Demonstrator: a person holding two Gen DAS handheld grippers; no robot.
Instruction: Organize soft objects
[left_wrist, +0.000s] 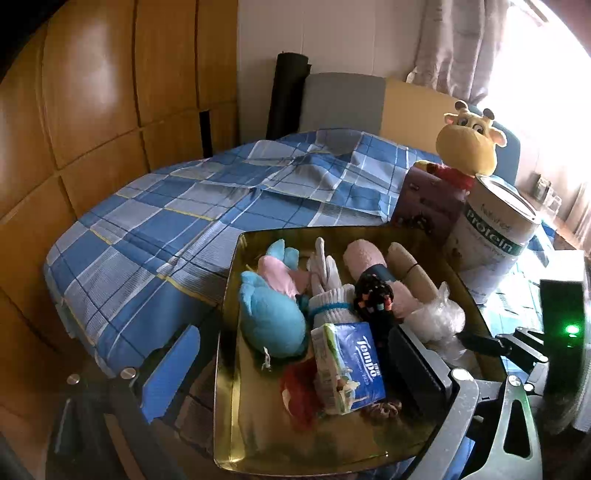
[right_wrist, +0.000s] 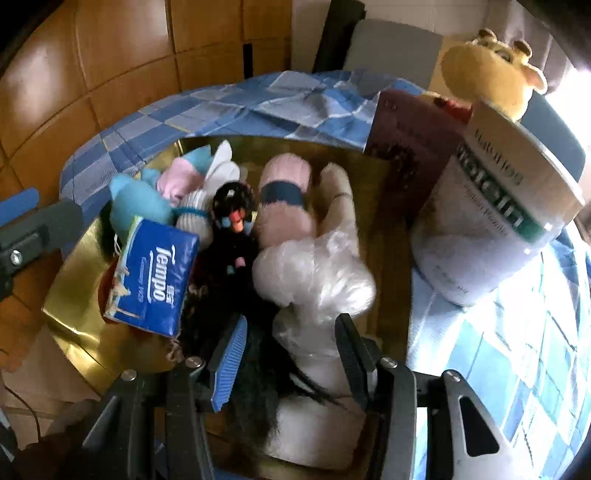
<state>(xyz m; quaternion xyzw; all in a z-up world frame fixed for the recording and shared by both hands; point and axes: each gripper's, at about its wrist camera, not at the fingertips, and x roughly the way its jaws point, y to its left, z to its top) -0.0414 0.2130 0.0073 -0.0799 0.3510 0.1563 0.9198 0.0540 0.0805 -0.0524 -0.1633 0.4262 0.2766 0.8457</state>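
Tin's (right_wrist: 509, 206) label was motion-blurred, small print unreadable. Red item (left_wrist: 299, 395) lay mostly hidden under tissue pack (left_wrist: 351, 365). Plush giraffe's (left_wrist: 469, 144) body was hidden behind tin and box (left_wrist: 428, 203). Right view's near pale bundle (right_wrist: 314, 424) was partly hidden by dark fibres.

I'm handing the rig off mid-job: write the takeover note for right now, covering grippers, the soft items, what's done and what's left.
Right gripper: open, jaws straddling the crinkled plastic bag at the tray's near edge, pads not pressing on it.
Left gripper: open, empty, over the gold tray.
In the tray: blue plush, Tempo tissue pack, white socks, pink roll, beige roll, black beaded item.
Outside: giraffe plush behind the protein tin on the bedspread.
Done: most soft items gathered.
Left: probably the giraffe; tidy the pile.
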